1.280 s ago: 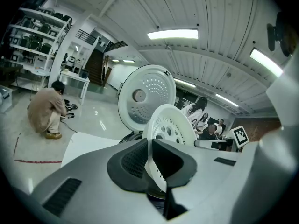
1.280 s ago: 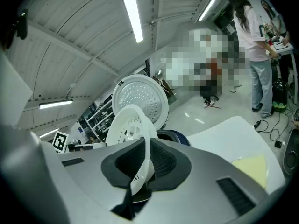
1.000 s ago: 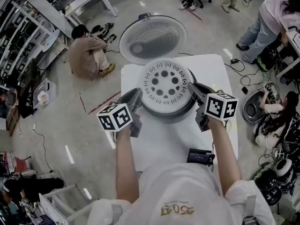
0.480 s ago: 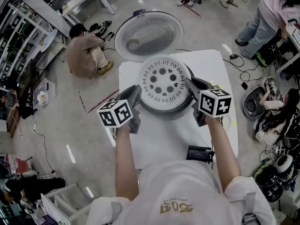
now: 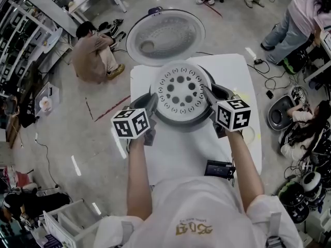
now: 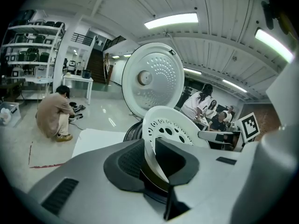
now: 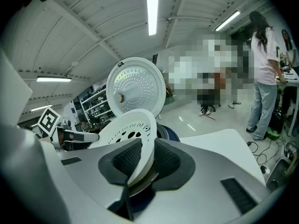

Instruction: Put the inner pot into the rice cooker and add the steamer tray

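Note:
The white perforated steamer tray (image 5: 181, 89) lies level on top of the dark rice cooker (image 5: 182, 124), whose round lid (image 5: 165, 35) stands open behind. The tray hides the inside of the cooker. My left gripper (image 5: 151, 101) is at the tray's left rim and my right gripper (image 5: 208, 93) at its right rim. In the left gripper view the tray (image 6: 168, 129) has its rim between the pads of that gripper (image 6: 150, 153), with a gap on one side. The right gripper (image 7: 145, 157) likewise straddles the tray (image 7: 128, 127) edge. Both pairs of jaws have just been opening and stand open.
The cooker stands on a white table (image 5: 181, 154) with a black device (image 5: 220, 169) near my body. A person crouches on the floor at the left (image 5: 95, 56), another stands at the top right (image 5: 300, 19), and one sits at the right (image 5: 305, 128) among cables and cookers.
Both grippers stay at the tray's rim. Their marker cubes have rolled a little. The tray rests on the cooker as before.

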